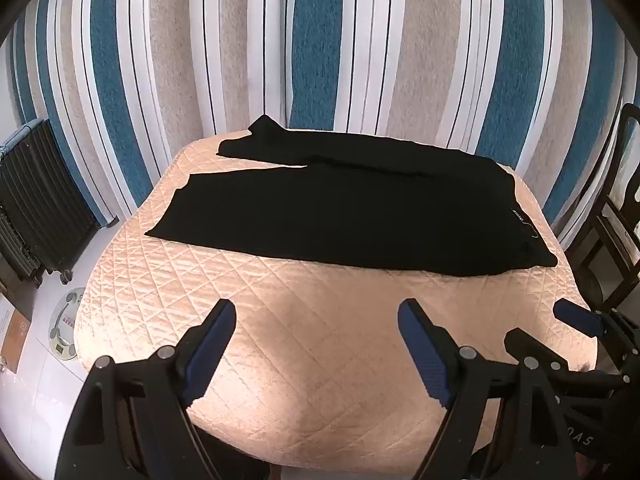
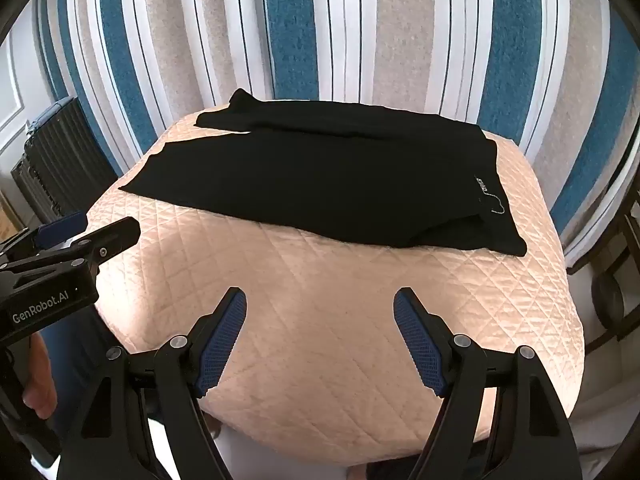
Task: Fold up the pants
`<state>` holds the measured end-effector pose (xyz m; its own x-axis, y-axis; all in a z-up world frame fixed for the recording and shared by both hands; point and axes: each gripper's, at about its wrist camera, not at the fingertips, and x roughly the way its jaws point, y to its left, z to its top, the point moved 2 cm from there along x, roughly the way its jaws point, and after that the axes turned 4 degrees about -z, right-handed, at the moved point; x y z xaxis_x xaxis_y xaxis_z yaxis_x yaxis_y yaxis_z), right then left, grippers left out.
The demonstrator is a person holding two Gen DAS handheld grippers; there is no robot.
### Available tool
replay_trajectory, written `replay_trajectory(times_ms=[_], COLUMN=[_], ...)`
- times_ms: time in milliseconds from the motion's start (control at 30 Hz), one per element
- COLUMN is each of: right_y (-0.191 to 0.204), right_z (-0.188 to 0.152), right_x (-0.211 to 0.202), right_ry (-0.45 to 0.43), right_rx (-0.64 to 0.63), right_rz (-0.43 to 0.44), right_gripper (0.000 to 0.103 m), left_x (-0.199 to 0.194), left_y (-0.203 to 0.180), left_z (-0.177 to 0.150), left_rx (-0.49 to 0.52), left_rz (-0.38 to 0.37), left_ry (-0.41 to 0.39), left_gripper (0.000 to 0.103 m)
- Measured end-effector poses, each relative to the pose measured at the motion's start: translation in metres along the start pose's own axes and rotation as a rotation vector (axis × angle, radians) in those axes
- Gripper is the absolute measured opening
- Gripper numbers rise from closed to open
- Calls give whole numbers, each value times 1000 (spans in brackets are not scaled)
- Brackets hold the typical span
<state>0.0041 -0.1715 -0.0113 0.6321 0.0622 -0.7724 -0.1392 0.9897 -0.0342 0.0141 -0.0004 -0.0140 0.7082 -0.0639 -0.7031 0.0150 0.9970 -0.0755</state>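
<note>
Black pants (image 1: 344, 208) lie spread flat across the far half of a table covered with a peach quilted cloth (image 1: 304, 344). The two legs point left and the waistband is at the right, with a small white logo. They also show in the right wrist view (image 2: 320, 184). My left gripper (image 1: 316, 312) is open and empty, above the near part of the cloth, well short of the pants. My right gripper (image 2: 320, 300) is open and empty, likewise short of the pants. The right gripper shows at the right edge of the left wrist view (image 1: 560, 328), and the left gripper at the left of the right wrist view (image 2: 92, 232).
A blue, white and grey striped curtain (image 1: 320, 40) hangs right behind the table. A dark suitcase (image 1: 36, 196) and a bathroom scale (image 1: 66, 328) are on the floor at the left. A dark wooden chair (image 1: 616, 216) stands at the right.
</note>
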Motion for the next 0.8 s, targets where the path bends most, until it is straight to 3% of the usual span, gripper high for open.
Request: replay_trajectory(times_ms=[800], right_y=[-5], right_z=[-7], right_x=[5], right_ry=[17], right_rx=[12], right_rz=[0], right_gripper=[76], left_x=[3], left_y=[0], left_z=[-13], left_rx=[7], left_rz=[10], left_ry=[10], left_gripper=[84])
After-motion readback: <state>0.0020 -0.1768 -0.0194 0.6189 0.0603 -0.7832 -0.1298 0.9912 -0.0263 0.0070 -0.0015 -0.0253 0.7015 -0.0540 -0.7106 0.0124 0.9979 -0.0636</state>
